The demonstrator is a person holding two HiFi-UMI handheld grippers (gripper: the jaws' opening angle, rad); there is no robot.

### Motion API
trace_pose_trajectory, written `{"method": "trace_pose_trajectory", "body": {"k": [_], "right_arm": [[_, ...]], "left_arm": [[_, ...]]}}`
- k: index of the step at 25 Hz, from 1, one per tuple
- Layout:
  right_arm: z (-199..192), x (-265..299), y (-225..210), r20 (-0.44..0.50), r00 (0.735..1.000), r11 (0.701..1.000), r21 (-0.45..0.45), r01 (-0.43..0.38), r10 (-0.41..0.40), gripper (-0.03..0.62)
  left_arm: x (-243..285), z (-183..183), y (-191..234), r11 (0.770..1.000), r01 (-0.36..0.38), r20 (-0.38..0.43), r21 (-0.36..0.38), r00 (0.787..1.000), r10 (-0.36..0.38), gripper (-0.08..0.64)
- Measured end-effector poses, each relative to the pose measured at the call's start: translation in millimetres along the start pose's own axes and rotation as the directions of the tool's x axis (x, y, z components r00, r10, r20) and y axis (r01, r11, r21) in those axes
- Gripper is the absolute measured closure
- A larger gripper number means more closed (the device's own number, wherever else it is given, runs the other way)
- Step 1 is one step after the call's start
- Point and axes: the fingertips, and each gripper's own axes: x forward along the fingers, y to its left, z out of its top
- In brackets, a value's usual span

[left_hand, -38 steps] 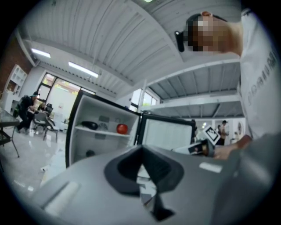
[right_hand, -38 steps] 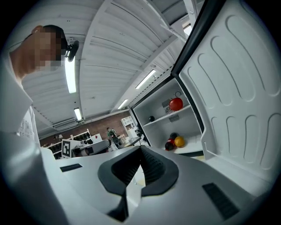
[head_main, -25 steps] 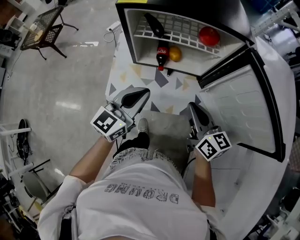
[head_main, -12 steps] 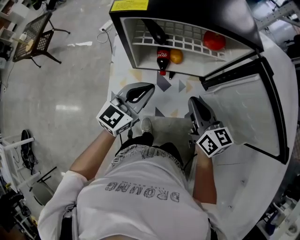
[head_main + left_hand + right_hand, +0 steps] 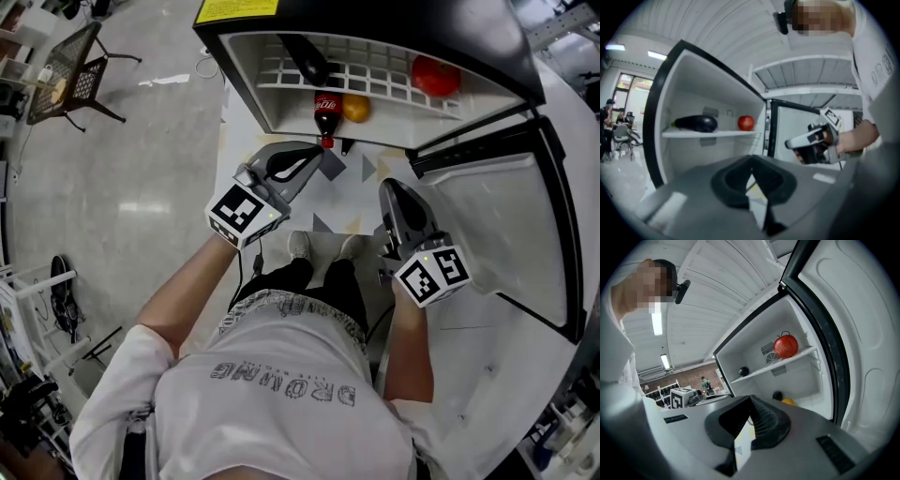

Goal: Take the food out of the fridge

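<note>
The small fridge (image 5: 246, 75) stands open on the floor. On its wire shelf lie a dark eggplant (image 5: 309, 58) (image 5: 696, 123) and a red tomato (image 5: 436, 75) (image 5: 786, 346) (image 5: 746, 123). Below the shelf a cola bottle (image 5: 324, 111) lies with its cap outward, beside an orange (image 5: 355, 108) (image 5: 788, 401). My left gripper (image 5: 317, 156) (image 5: 751, 159) is shut and empty, its tip close in front of the bottle cap. My right gripper (image 5: 390, 190) (image 5: 750, 398) hangs further back by the door, jaws together, holding nothing.
The fridge door (image 5: 506, 216) (image 5: 801, 126) swings wide open on the right, close beside the right gripper. A patterned mat (image 5: 352, 192) lies before the fridge, with the person's feet (image 5: 300, 246) on it. A wire chair (image 5: 70, 70) stands far left.
Both grippers have moved forward toward the fridge opening; the left one went further and now sits near the bottle cap. Neither has taken anything.
</note>
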Motion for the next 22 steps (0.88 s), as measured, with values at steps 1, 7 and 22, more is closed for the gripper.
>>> {"method": "trace_pose_trajectory", "body": {"k": [1, 7, 22], "right_arm": [[0, 2, -3, 0.002, 1.0, 1.0, 0.002, -0.006, 0.006, 0.592], [-2, 8, -22, 0.002, 0.999, 0.999, 0.016, -0.049, 0.049, 0.592], [-4, 24, -56, -0.017, 0.988, 0.988, 0.026, -0.155, 0.155, 0.592]], "left_arm": [[5, -2, 2, 1.0, -0.003, -0.009, 0.008, 1.0, 0.003, 0.551], [36, -9, 7, 0.998, -0.031, -0.057, 0.049, 0.998, 0.034, 0.54], [112, -58, 28, 0.959, -0.078, -0.233, 0.273, 0.962, 0.144, 0.451]]}}
